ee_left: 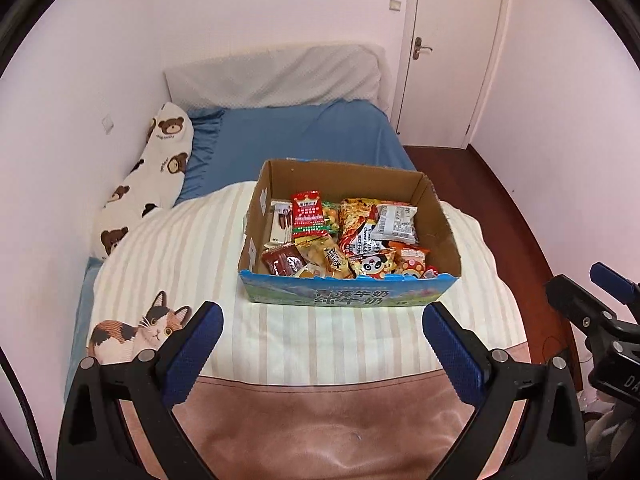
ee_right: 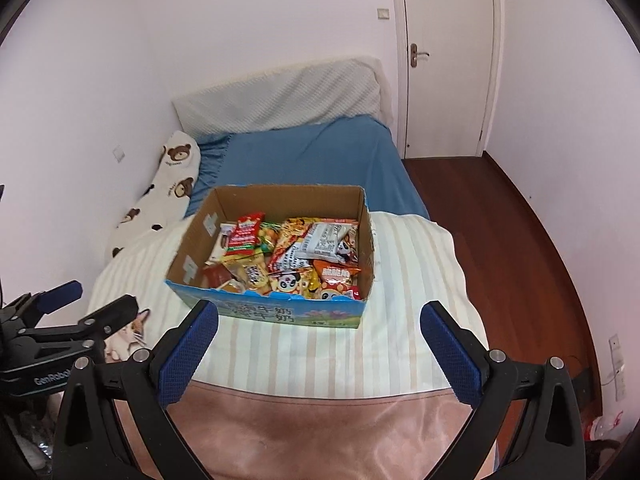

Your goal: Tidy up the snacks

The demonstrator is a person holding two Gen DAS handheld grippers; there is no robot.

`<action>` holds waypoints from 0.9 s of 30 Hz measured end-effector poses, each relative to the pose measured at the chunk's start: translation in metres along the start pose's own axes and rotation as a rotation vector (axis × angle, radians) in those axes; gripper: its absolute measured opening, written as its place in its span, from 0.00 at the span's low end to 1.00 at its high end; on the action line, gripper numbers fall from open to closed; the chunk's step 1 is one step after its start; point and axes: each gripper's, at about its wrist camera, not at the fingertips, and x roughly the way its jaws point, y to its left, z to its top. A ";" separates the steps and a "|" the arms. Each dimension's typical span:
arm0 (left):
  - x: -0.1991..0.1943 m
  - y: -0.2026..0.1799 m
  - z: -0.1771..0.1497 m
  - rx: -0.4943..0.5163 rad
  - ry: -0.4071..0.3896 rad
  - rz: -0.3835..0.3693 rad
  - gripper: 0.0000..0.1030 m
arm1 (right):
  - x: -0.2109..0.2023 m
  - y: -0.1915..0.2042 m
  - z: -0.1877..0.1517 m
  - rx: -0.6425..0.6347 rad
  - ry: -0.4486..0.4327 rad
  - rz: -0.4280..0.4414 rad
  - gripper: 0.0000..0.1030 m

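Observation:
A cardboard box [ee_left: 440, 216] [ee_right: 196, 224] with a blue printed front stands on the striped quilt, filled with several snack packets: a red packet [ee_left: 307, 214] [ee_right: 246, 236], a white-labelled bag [ee_left: 394, 222] [ee_right: 328, 242], a panda packet [ee_left: 374, 266] [ee_right: 289, 282]. My left gripper [ee_left: 322, 320] hovers open just in front of the box, nothing between its blue pads. My right gripper [ee_right: 318, 320] is also open and empty, in front of the box. Each gripper shows at the edge of the other's view: the right gripper [ee_left: 592, 292], the left gripper [ee_right: 96, 304].
The quilt [ee_left: 180, 264] with a cat print [ee_left: 136, 330] covers a bed with a blue sheet [ee_left: 300, 132]. A bear-print pillow [ee_left: 148, 176] lies along the left wall. A pink blanket [ee_left: 320, 420] is nearest me. Wooden floor [ee_right: 500, 220] and a shut door [ee_right: 448, 56] lie to the right.

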 end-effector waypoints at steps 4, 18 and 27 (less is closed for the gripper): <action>-0.019 -0.005 -0.004 0.012 -0.030 0.005 0.99 | -0.024 0.007 -0.003 -0.022 -0.029 0.003 1.00; -0.044 -0.008 -0.013 0.014 -0.077 -0.001 0.99 | -0.055 0.011 -0.009 -0.016 -0.067 0.000 1.00; -0.019 -0.011 -0.010 0.016 -0.055 0.009 0.99 | -0.033 0.005 -0.007 -0.004 -0.049 -0.034 1.00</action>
